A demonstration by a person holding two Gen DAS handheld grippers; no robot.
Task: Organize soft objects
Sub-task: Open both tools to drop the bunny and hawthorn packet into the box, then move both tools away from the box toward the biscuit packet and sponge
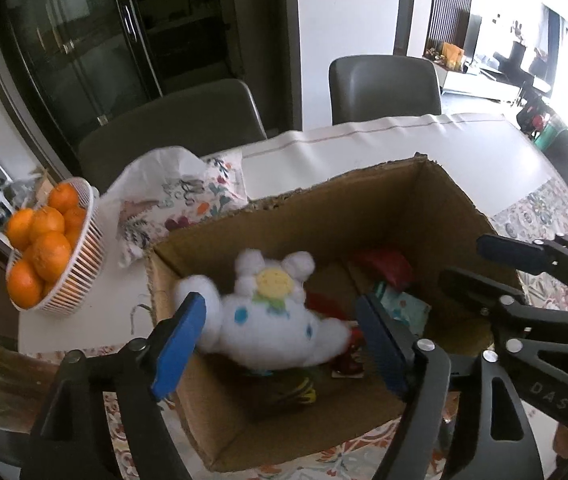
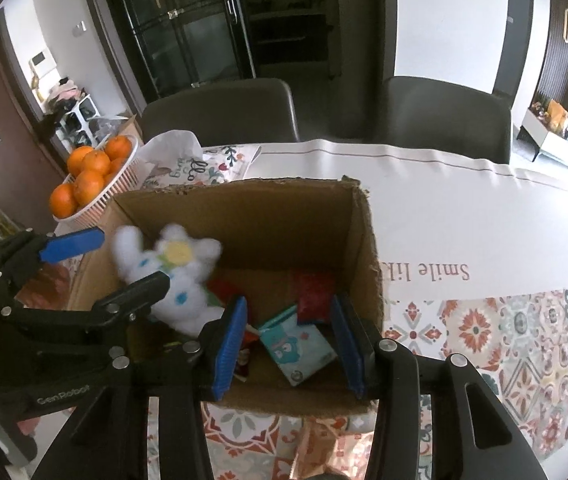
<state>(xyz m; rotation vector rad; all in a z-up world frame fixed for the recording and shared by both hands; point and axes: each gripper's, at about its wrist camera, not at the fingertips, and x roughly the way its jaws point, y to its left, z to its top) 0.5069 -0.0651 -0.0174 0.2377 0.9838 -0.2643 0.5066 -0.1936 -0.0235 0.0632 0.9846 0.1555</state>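
Nearest us, our left gripper (image 1: 280, 344) is spread wide above the cardboard box (image 1: 436, 196) — its blue pads flank, without pinching, a blurred white plush (image 1: 272, 320) over the box's left side. Our right gripper (image 2: 290, 344), also spread and empty, hangs over the box's near-right corner — farther from the plush.

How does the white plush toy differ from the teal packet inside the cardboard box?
The fluffy white plush toy is rounded and blurred, seemingly mid-drop; the flat teal printed packet is rectangular and lies on the floor of the brown cardboard box. The toy looks larger than the packet. Both are within the box.
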